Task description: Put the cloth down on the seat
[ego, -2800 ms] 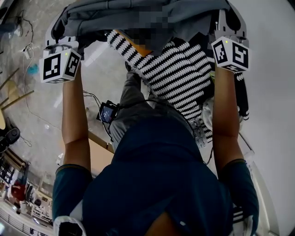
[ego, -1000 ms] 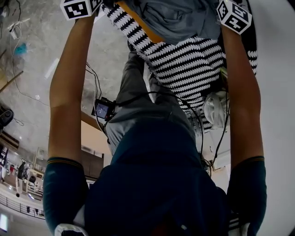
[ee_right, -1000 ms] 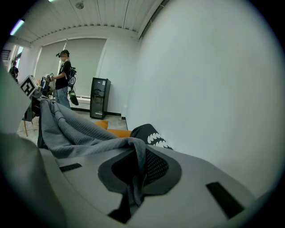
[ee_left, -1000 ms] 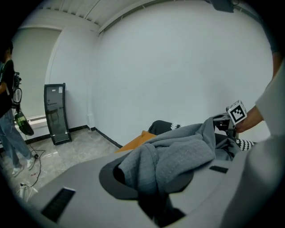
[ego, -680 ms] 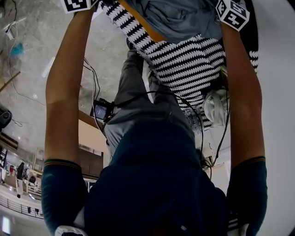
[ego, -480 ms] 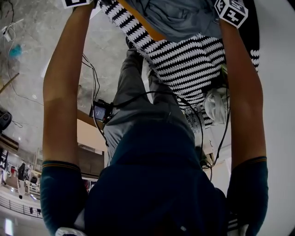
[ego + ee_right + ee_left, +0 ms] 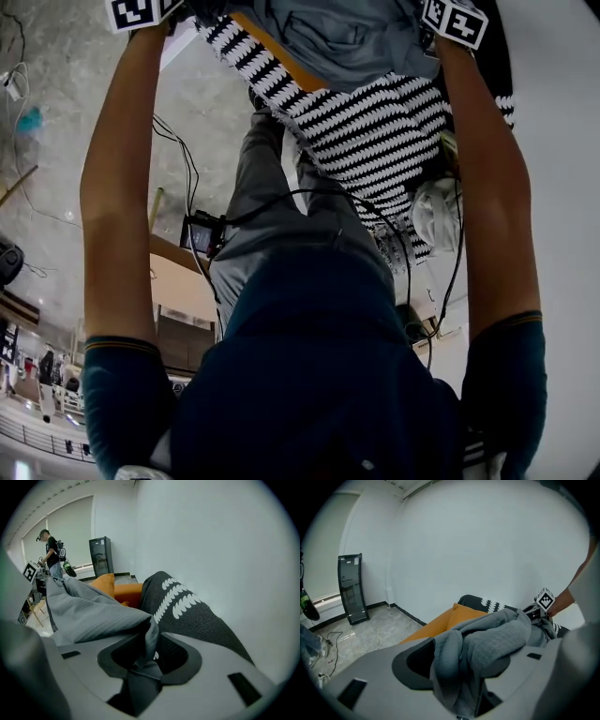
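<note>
Cloth runs off the head view's top; seat mostly covered.

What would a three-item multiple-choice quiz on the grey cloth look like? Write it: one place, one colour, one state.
1. The grey cloth is above: A a sink; B the striped blanket; C a stove.
2. The cushion beside it is: A green; B orange; C red.
3. The right claw is: A shut, empty; B out of view; C apart, cloth between.

B: the head view shows stripes beneath it. B: orange in both gripper views. C: its jaws have just been opening, with the cloth's fold between them.
</note>
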### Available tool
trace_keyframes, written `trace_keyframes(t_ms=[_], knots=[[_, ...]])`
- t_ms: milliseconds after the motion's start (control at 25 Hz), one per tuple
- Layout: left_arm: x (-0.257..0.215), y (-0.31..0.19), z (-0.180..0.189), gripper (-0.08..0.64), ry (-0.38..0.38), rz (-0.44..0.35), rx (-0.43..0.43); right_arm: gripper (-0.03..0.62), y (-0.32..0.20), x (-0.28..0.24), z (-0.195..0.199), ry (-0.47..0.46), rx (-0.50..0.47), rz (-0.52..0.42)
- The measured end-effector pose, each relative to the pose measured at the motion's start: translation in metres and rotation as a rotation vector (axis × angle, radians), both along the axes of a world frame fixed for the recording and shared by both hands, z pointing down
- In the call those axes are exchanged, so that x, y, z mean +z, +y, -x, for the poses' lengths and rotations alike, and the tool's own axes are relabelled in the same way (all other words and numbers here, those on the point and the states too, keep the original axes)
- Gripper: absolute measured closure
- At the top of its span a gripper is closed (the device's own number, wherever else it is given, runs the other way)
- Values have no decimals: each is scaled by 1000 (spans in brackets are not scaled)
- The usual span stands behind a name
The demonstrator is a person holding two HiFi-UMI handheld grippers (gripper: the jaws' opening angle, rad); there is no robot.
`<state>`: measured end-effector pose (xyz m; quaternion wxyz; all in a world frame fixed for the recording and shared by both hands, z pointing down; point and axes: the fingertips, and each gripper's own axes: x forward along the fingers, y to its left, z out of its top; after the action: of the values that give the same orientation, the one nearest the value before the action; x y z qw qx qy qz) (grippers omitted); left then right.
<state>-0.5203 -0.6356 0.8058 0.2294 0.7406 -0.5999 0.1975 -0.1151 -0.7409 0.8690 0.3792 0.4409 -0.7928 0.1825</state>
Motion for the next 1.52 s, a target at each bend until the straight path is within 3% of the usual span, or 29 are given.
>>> trace_keyframes(t_ms=[240,480,720,880,1120,1360,1520], knots=[[-3,7,1,347,-6,-3,8,453,9,-21,8,-7,-33,-26],[-30,45,1,340,-62,-11,35,451,31,-52,20,-57,-63,-83],[-67,78,-6,339,-146,-73,71,459,40,-93,36,-169,-76,-186],[-97,102,-18,339,-192,-114,94,542,57,-135,49,-261,-101,-269],[-157,135,-59,339,-225,-187,158,565,97,-218,58,-388,-162,-396],[-242,90,-52,339,-172,-267,216,566,79,-310,118,-454,-217,-453],[-285,84,-91,339,-67,-303,198,566,104,-339,96,-498,-228,-484]])
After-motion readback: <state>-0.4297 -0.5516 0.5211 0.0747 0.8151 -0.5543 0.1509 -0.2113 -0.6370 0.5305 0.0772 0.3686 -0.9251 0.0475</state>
